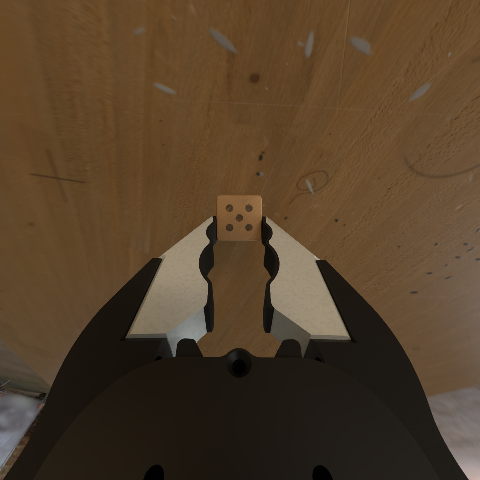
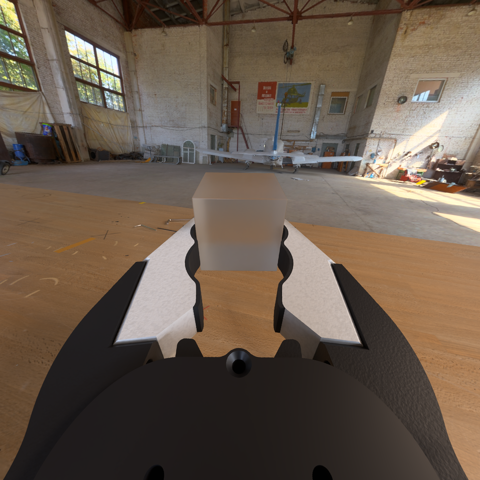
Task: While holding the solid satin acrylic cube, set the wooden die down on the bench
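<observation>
In the left wrist view my left gripper point(image 1: 239, 227) points down at the wooden bench point(image 1: 130, 130) and is shut on the wooden die point(image 1: 239, 217). The die is a small tan cube showing dark pips, pinched at the fingertips; I cannot tell whether it touches the bench. In the right wrist view my right gripper point(image 2: 239, 233) is shut on the satin acrylic cube point(image 2: 239, 228), a frosted translucent block held level above the bench point(image 2: 78, 285). The cube fills the gap between the fingertips and stands taller than them.
The bench top carries pencil marks, dark specks and pale chips point(image 1: 223, 40). Two small metal hex keys point(image 2: 145, 227) lie on it at the far left in the right wrist view. Its far edge point(image 2: 363, 231) runs just beyond the cube, with a hangar floor behind.
</observation>
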`<state>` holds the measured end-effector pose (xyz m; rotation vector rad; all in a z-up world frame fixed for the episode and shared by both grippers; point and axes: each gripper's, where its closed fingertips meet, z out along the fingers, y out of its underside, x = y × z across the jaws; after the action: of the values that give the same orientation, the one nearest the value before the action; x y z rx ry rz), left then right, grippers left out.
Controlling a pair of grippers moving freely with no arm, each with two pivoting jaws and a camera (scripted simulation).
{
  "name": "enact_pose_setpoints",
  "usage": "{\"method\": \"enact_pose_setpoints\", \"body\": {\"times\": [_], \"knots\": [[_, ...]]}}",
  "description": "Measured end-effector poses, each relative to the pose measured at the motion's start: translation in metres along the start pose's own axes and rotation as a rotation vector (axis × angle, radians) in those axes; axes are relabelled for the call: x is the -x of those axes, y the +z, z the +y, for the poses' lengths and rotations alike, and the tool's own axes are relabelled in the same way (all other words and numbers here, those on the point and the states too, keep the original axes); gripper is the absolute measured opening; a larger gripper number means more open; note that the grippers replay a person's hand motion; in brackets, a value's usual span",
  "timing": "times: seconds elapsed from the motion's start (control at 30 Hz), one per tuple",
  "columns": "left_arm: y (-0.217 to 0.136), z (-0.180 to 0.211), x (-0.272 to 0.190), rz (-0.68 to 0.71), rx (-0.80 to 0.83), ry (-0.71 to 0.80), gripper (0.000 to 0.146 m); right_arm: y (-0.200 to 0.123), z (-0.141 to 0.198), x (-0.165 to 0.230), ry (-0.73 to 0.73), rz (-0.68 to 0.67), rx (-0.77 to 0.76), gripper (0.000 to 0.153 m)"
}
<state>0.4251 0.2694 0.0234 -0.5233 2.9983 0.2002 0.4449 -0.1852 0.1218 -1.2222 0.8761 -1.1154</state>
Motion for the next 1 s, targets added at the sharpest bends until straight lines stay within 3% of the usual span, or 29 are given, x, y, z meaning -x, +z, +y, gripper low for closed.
{"method": "enact_pose_setpoints", "body": {"times": [0.17, 0.37, 0.53, 0.7, 0.83, 1.0], "knots": [[-0.057, -0.002, 0.013, -0.206, -0.149, -0.021, 0.034, 0.0, 0.0, 0.0, 0.009, -0.002, -0.002, 0.059], [-0.18, -0.009, 0.019, -0.602, -0.252, 0.045, 0.034, -0.001, -0.001, -0.002, 0.026, 0.005, -0.007, 0.059], [-0.282, -0.066, -0.019, -0.837, -0.411, 0.185, 0.034, -0.003, -0.002, -0.007, 0.035, 0.028, -0.009, 0.059], [-0.357, -0.137, -0.055, -0.982, -0.492, 0.297, 0.034, -0.011, -0.008, -0.011, 0.0, 0.06, -0.034, 0.059], [-0.388, -0.182, -0.077, -0.858, -0.553, 0.315, 0.034, -0.015, -0.011, -0.021, 0.012, 0.095, -0.051, 0.059], [-0.344, -0.232, -0.083, -0.672, -0.561, 0.358, 0.034, -0.03, -0.017, -0.052, 0.051, 0.19, -0.086, 0.059]]}}
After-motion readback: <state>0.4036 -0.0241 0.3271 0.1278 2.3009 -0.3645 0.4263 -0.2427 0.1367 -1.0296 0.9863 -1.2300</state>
